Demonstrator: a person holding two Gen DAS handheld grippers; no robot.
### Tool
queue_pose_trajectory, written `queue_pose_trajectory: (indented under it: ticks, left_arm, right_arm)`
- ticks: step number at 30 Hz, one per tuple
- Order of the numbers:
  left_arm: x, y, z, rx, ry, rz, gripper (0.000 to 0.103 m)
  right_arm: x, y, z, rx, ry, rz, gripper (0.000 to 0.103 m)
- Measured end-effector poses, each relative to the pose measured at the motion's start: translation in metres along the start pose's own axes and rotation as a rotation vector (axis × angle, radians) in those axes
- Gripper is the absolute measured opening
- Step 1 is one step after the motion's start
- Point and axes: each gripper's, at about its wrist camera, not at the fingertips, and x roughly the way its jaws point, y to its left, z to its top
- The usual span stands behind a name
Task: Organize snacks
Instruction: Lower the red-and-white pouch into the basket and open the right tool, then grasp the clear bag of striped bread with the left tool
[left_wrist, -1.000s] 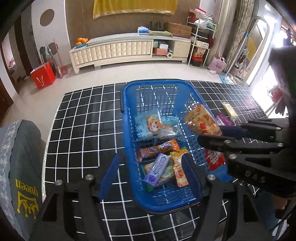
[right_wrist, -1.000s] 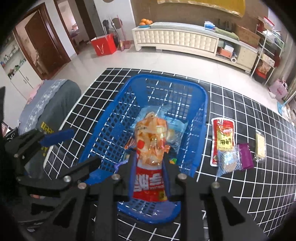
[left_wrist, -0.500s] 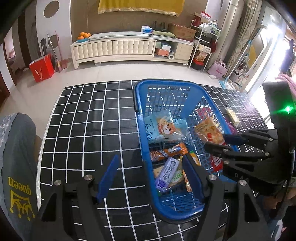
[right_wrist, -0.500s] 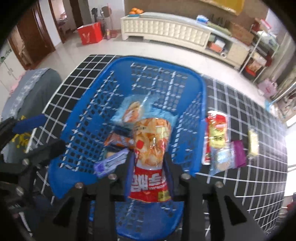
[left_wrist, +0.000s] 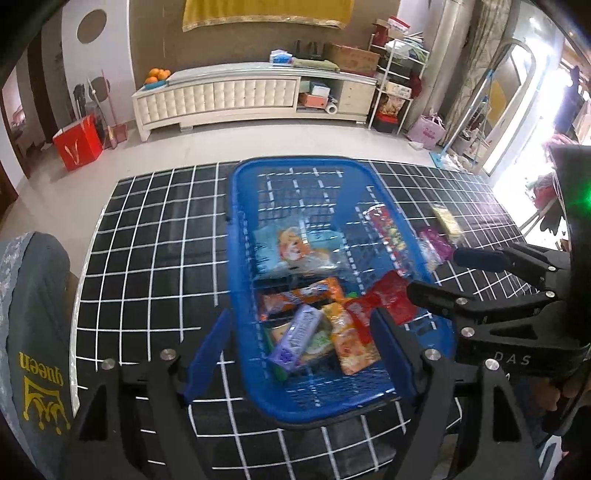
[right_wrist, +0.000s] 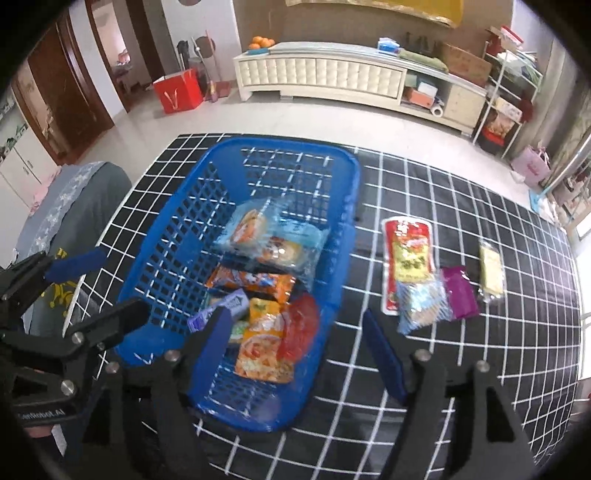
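- Over the blue basket (left_wrist: 325, 402), left wrist view: the left tongs (left_wrist: 299, 345) are seen spread wide and opening, nothing pressed between the pads; the basket's near end sits between the blue pads (left_wrist: 207, 350) without being gripped.
- The right tongs (left_wrist: 436, 273) are seen at the right edge, jaws opening, with the red-and-orange snack packet (left_wrist: 369, 314) lying just off their tips, inside the basket against its right wall. The packet is judged released, its red end propped up on the wall.
- Other packets are piled in the basket's near half: a purple bar (left_wrist: 295, 338), an orange wrapper (left_wrist: 299, 295), a pale blue bag (left_wrist: 291, 251) further in.
- Above the counter (right_wrist: 480, 369), right wrist view: the right tongs (right_wrist: 295, 345) are read as let go, nothing between the pads; the dropped packet (right_wrist: 273, 343) rests below the left pad, the basket (right_wrist: 236, 147) rim passing between the jaws.
- Still to be collected on the counter, well apart from the basket: a long red-and-yellow pouch (right_wrist: 408, 254), a clear blue bag (right_wrist: 424, 308) overlapping its lower end, a purple packet (right_wrist: 460, 293) touching that bag, a pale yellow packet (right_wrist: 491, 269) beyond.
- To finish the release well, the jaws should be fully parted before lifting, and raised straight so the pad is not dragged across the propped red end.
- The overlapped blue bag is best taken first; the pouch under it could be dragged otherwise.
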Motion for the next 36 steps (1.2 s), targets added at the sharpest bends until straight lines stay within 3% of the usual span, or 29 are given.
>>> queue_pose_trajectory:
  ticks: [8, 20, 28, 36]
  left_arm:
    - [-0.006, -0.059, 0.013, 0.056, -0.025, -0.012, 0.078]
    - [0.022, -0.173, 0.030, 0.178, 0.004, -0.064, 0.078]
    - [0.065, -0.212, 0.031, 0.142, 0.036, -0.054, 0.078]
    - [0.120, -0.221, 0.027, 0.047, 0.070, -0.031, 0.078]
  right_arm:
    - [-0.029, -0.052, -0.015, 0.036, -0.028, -0.017, 0.077]
    - [-0.057, -0.150, -0.043, 0.151, -0.066, -0.059, 0.077]
    - [-0.052, -0.205, -0.055, 0.205, -0.075, -0.080, 0.077]
    - [-0.012, -0.243, -0.068, 0.189, -0.039, -0.131, 0.079]
